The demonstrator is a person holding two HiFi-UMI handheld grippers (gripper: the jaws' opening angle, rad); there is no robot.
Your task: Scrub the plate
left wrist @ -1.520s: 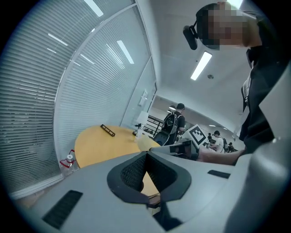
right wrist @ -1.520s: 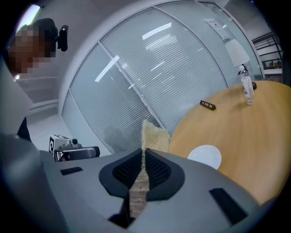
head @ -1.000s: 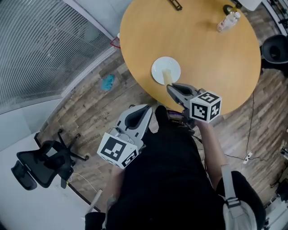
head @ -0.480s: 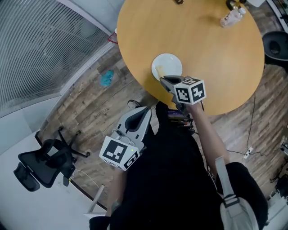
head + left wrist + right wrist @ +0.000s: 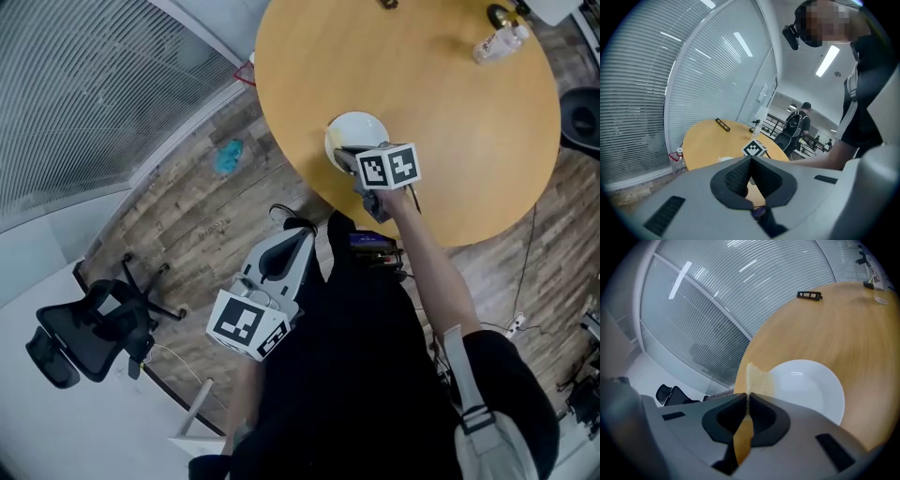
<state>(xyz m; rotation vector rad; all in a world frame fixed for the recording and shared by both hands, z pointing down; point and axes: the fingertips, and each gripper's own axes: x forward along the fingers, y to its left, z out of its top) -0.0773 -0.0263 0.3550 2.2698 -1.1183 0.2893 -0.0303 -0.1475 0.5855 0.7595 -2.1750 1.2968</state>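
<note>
A white plate [image 5: 365, 126] sits near the left front edge of a round wooden table [image 5: 441, 103]. My right gripper [image 5: 346, 156] reaches over the plate's near rim, shut on a thin yellow sponge [image 5: 757, 378]. In the right gripper view the sponge's tip stands over the left side of the plate [image 5: 811, 390]. Whether it touches the plate I cannot tell. My left gripper [image 5: 296, 240] hangs low beside the person's body, off the table, with its jaws shut on nothing. In its own view the left gripper [image 5: 750, 165] looks across the table from below its edge.
A clear bottle [image 5: 498, 42] and a black clip [image 5: 809, 295] lie at the far side of the table. On the floor to the left are a black office chair [image 5: 82, 339], a blue scrap [image 5: 228, 156] and a small bottle [image 5: 678, 158]. People stand far behind [image 5: 796, 124].
My right gripper has moved forward from the table's front edge to over the plate, carrying the sponge. The left gripper has stayed by the body.
</note>
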